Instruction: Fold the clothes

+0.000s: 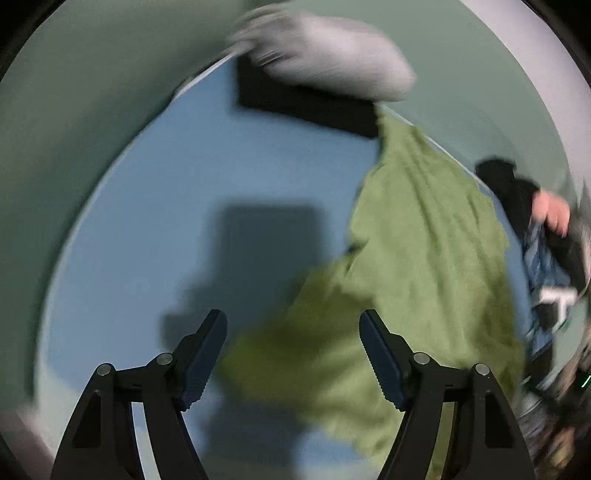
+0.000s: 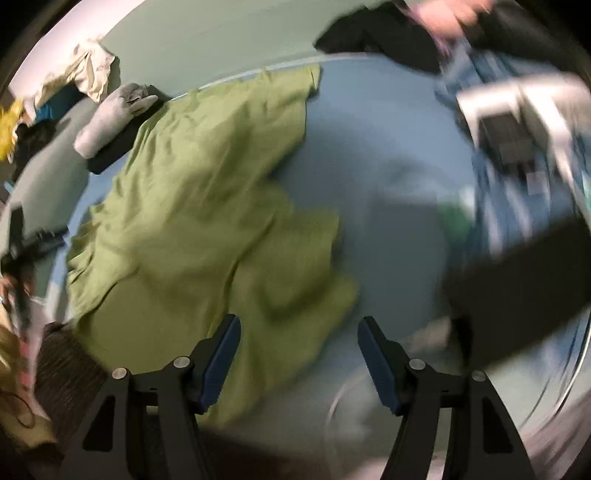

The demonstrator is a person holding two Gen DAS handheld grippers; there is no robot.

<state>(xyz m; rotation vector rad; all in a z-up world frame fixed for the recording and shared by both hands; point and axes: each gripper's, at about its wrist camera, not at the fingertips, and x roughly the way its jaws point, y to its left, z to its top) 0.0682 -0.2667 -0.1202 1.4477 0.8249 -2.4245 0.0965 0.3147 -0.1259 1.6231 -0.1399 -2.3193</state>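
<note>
In the left wrist view the left gripper (image 1: 293,332) fills the bottom of the frame with its two dark-padded fingers (image 1: 205,358) spread wide apart and nothing pinched between them; the gap between the tips looks down on the blurred lower edge of a green garment (image 1: 417,266) and the blue table surface (image 1: 177,192). The garment runs from the lower centre up toward the upper right of the frame, lying crumpled on the blue surface. At the top centre a grey folded garment (image 1: 332,55) rests on a black folded item (image 1: 303,99). At the right edge a hand (image 1: 552,212) is seen around the other device, much smeared by motion. In the right wrist view the right gripper (image 2: 299,332) likewise has its fingers (image 2: 221,362) spread, holding nothing; the green garment (image 2: 199,206) sprawls across the left and centre of the frame, its near edge reaching under the left finger. At the upper left, a cream cloth (image 2: 88,70) and a yellow cloth (image 2: 11,122) lie off the blue surface (image 2: 369,147). A blurred hand (image 2: 443,18) with the other gripper's body occupies the upper right.
</note>
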